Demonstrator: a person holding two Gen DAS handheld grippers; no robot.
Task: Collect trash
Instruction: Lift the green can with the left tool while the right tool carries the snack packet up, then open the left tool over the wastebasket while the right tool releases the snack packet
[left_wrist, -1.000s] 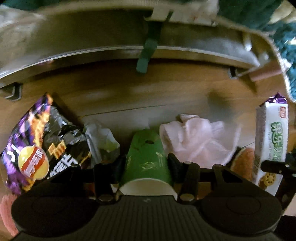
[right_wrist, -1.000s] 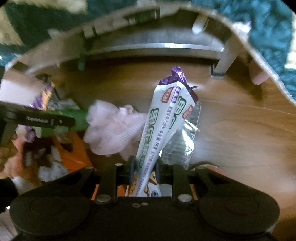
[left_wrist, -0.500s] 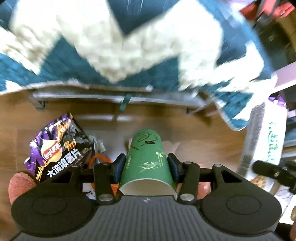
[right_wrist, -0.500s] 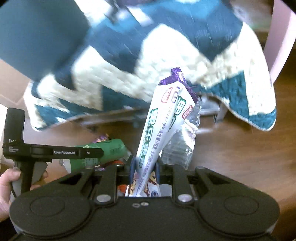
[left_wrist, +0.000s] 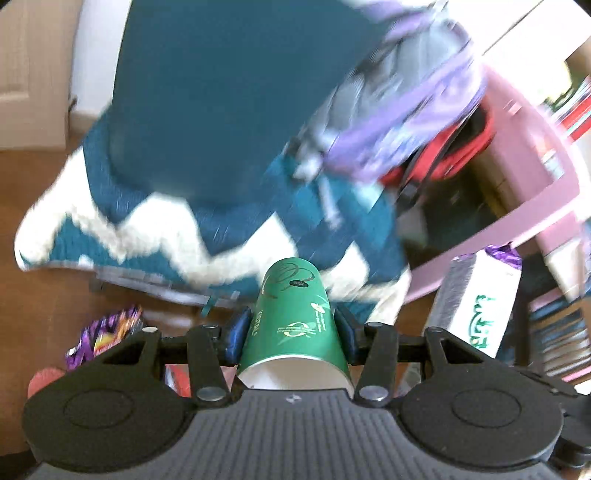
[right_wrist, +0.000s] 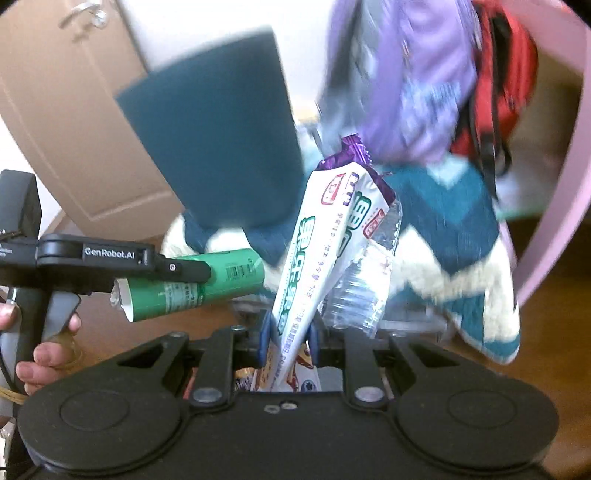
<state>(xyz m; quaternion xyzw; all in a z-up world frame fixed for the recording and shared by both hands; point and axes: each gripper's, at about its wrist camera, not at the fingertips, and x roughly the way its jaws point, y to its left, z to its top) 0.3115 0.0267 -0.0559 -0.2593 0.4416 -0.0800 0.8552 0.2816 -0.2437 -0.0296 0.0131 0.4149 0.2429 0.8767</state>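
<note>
Gripping a green paper cup (left_wrist: 295, 325), the left tongs (left_wrist: 291, 332) clench its sides; the right tongs (right_wrist: 286, 341) pinch a biscuit packet (right_wrist: 321, 251); a chip bag (left_wrist: 103, 336) lies at eight o'clock.

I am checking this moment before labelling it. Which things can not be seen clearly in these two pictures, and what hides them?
- Purple chip bag, left wrist view: mostly hidden behind the left gripper.
- Green paper cup: its inside cannot be seen from either view.
- Biscuit wrapper, right wrist view: lower end hidden between the right gripper fingers.
- Purple and red bags: blurred.
- No bin for the trash shows in either view.
</note>
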